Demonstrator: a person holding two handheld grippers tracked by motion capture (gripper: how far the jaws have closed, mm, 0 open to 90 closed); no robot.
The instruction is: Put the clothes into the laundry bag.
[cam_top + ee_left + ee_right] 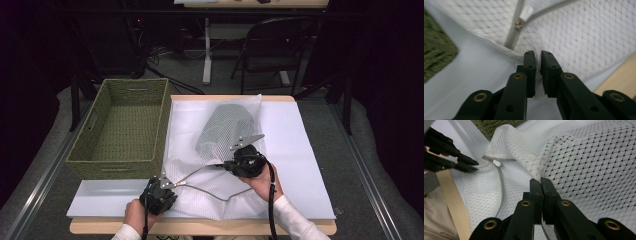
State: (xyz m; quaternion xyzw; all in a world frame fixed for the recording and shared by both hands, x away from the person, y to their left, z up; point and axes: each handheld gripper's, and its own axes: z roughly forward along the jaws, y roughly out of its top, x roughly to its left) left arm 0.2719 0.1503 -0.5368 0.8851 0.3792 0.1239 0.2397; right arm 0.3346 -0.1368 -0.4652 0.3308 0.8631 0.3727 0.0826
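A white mesh laundry bag with a grey zip lies rumpled on the white sheet covering the worktop, a dark bundle showing through its netting. The left gripper pinches the bag's near edge; the right gripper is clenched on the bag's mesh fabric. The woven green basket beside it stands empty.

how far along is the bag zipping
Done: a dark item already sits inside the white mesh bag. In hand: the left gripper pinches the bag's edge just below the zipper pull, and the right gripper is shut on the mesh. Left: the zipper gapes open, and the wicker basket is empty.
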